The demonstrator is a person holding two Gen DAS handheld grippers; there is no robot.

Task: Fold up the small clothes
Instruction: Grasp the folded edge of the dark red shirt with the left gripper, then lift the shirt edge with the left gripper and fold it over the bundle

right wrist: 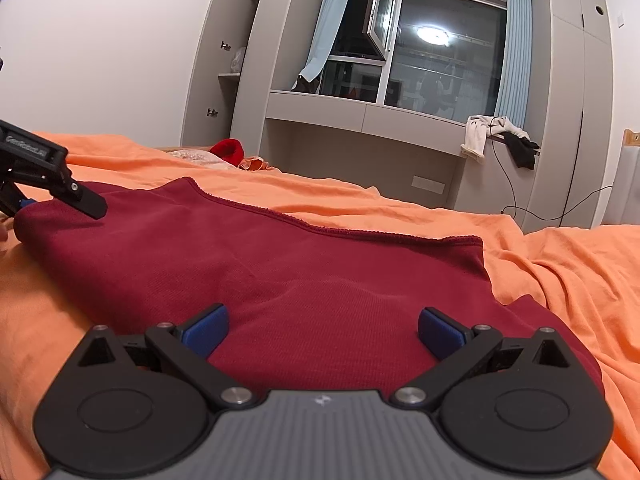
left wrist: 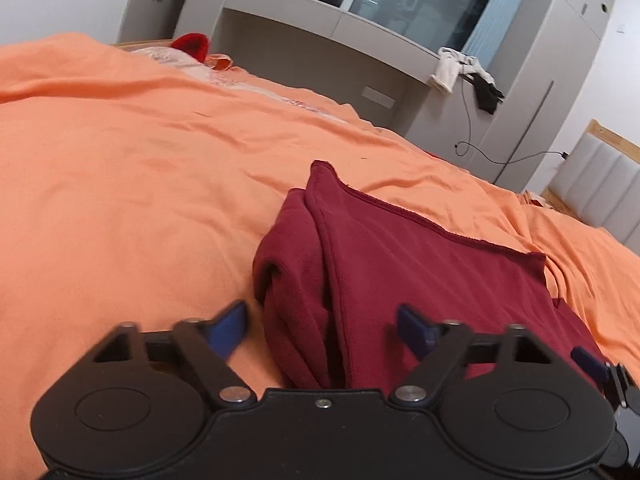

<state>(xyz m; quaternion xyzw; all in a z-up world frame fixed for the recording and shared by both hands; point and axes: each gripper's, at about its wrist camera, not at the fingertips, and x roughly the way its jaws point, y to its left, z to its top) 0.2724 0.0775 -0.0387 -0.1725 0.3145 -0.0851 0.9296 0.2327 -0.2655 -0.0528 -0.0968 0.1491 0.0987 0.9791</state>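
Note:
A dark red garment (left wrist: 400,264) (right wrist: 260,264) lies folded on the orange bed sheet (left wrist: 120,160) (right wrist: 560,264). Its doubled left edge runs between the blue pads of my left gripper (left wrist: 322,328), which is open. The left pad (left wrist: 228,328) rests over bare sheet, clear of the cloth. In the right wrist view my right gripper (right wrist: 323,334) is open low over the garment's near edge, with cloth under both pads. One black finger (right wrist: 86,200) of the left gripper reaches over the garment's far left corner.
A red soft item (left wrist: 192,44) (right wrist: 228,150) lies at the bed's far end. A grey window desk (right wrist: 360,120) holds white and black clothes (left wrist: 448,68) (right wrist: 480,132), with a cable hanging below. A padded headboard (left wrist: 600,192) stands at right. The sheet is wrinkled at right.

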